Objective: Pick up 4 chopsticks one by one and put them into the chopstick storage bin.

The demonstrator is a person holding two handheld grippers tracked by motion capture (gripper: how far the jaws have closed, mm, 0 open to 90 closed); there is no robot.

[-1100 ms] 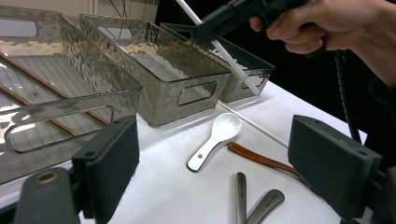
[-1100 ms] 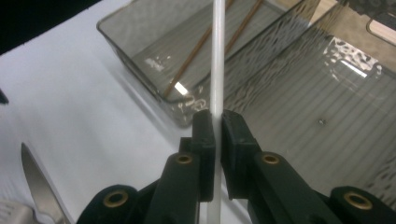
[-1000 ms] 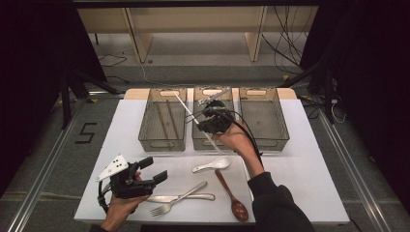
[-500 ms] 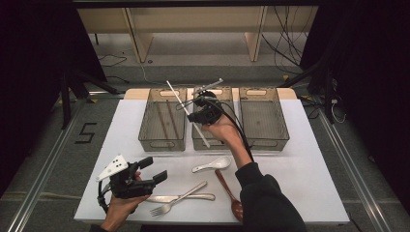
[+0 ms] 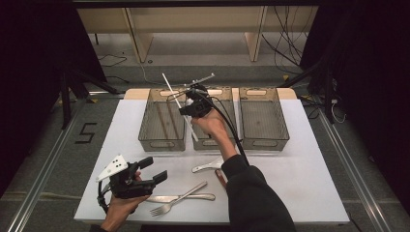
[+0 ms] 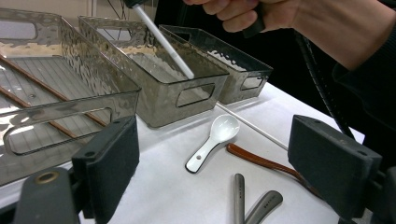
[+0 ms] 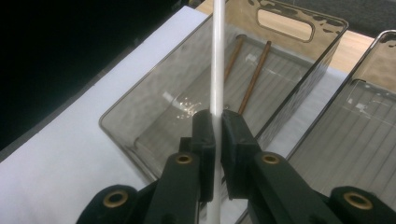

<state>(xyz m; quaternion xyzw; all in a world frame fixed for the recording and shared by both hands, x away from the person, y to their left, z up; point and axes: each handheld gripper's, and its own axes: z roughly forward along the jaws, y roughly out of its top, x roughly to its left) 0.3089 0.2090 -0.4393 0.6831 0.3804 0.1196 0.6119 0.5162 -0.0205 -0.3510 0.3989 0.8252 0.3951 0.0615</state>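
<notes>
My right gripper (image 5: 192, 105) hangs above the gap between the left bin (image 5: 162, 143) and the middle bin (image 5: 223, 91), shut on a white chopstick (image 5: 170, 86) that slants up to the left. In the right gripper view the jaws pinch this white chopstick (image 7: 217, 60) over the left bin (image 7: 140, 107), where two brown chopsticks (image 7: 254, 74) lie. My left gripper (image 5: 155, 170) rests near the front left of the table, open and holding nothing. The left gripper view has the white chopstick (image 6: 163, 39) held over the bins.
A third bin (image 5: 263, 141) stands at the right. In front of the bins lie a white ceramic spoon (image 5: 208, 166), a brown wooden spoon (image 5: 220, 177), a knife (image 5: 181, 197) and a fork (image 5: 175, 205). A second white chopstick (image 6: 252, 123) lies on the table.
The right gripper has carried the white chopstick leftward and a little farther away, from over the middle bin toward the left bin. The left gripper has stayed in place.
</notes>
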